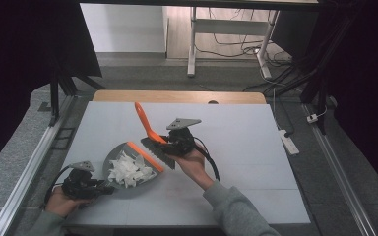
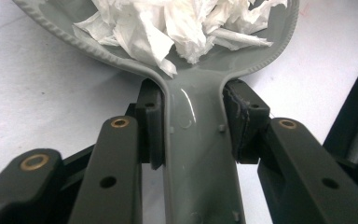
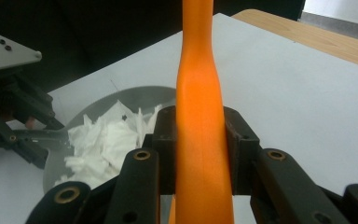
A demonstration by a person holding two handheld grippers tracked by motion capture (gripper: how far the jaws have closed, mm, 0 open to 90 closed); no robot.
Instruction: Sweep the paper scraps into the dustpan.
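A grey dustpan with an orange lip lies at the table's front left, heaped with crumpled white paper. My left gripper is shut on its grey handle, pads pressed on both sides, with the paper just beyond. My right gripper is shut on a brush with an orange handle. Its dark bristles hang beside the pan's lip. In the right gripper view the orange handle runs up between the pads, with the dustpan, paper and left gripper at the left.
The white tabletop stretches to the right and far side, ending in a wooden strip. Metal rails flank the table. A power strip and cables lie on the floor to the right.
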